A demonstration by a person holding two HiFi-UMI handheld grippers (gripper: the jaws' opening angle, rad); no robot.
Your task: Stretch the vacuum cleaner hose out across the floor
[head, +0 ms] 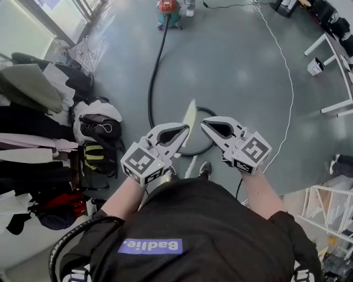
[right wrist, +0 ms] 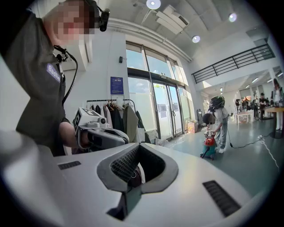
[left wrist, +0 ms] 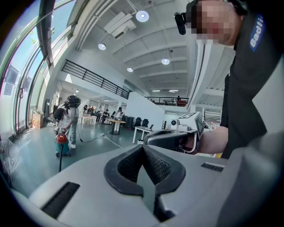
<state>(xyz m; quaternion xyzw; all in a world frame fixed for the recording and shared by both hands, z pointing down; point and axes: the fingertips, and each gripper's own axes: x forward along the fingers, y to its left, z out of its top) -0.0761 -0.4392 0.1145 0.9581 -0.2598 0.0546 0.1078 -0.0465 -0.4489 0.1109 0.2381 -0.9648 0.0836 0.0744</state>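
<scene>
The black vacuum hose (head: 151,82) runs over the grey floor from a red and teal vacuum cleaner (head: 168,10) at the far end. It comes toward me and ends in a loop (head: 203,144) near my feet. I hold both grippers at chest height above that loop, tips close together. The left gripper (head: 186,130) is shut with nothing in it. My right gripper (head: 203,124) is also shut and empty. The left gripper view shows its shut jaws (left wrist: 143,149), the cleaner (left wrist: 61,142) and a bit of hose (left wrist: 60,162). In the right gripper view its shut jaws (right wrist: 138,149) point toward the cleaner (right wrist: 208,148).
A person (left wrist: 71,119) stands bent over the cleaner. Clothes on a rack (head: 33,137) and bags (head: 96,132) line the left side. A white cable (head: 287,82) curves over the floor at right, near white table legs (head: 337,71) and a small white bin (head: 315,66).
</scene>
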